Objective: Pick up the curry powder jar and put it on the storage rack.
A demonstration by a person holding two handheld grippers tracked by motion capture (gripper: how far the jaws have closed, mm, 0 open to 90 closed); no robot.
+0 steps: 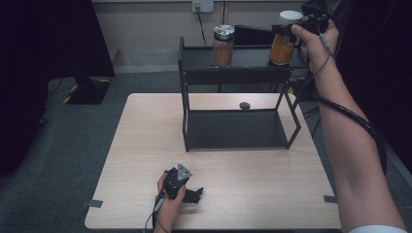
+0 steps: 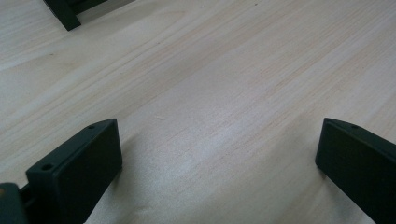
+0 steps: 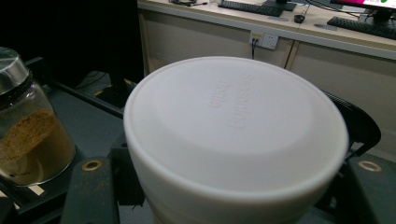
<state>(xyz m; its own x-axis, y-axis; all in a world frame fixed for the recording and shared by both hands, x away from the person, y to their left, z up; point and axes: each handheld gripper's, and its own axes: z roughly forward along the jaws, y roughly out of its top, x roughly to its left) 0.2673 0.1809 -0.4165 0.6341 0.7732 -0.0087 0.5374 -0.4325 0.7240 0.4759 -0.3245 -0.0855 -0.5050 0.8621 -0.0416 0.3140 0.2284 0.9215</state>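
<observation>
A jar of orange powder with a white lid (image 1: 283, 43) is at the right end of the black rack's top shelf (image 1: 248, 54). My right gripper (image 1: 288, 30) is shut on it just under the lid, reaching in from the right. Whether the jar's base rests on the shelf I cannot tell. In the right gripper view the white lid (image 3: 233, 126) sits between the two black fingers (image 3: 91, 191). A second jar with a silver lid (image 1: 223, 46) stands upright at the shelf's middle. My left gripper (image 1: 193, 194) lies open on the table's front, nothing between its jaws (image 2: 219, 154).
The black two-level rack (image 1: 185, 116) stands at the back half of the light wooden table (image 1: 145, 145), its lower shelf bare. A small dark round thing (image 1: 245, 105) lies on the table behind it. A dark stand (image 1: 87, 87) and a wall socket (image 1: 202, 6) are beyond.
</observation>
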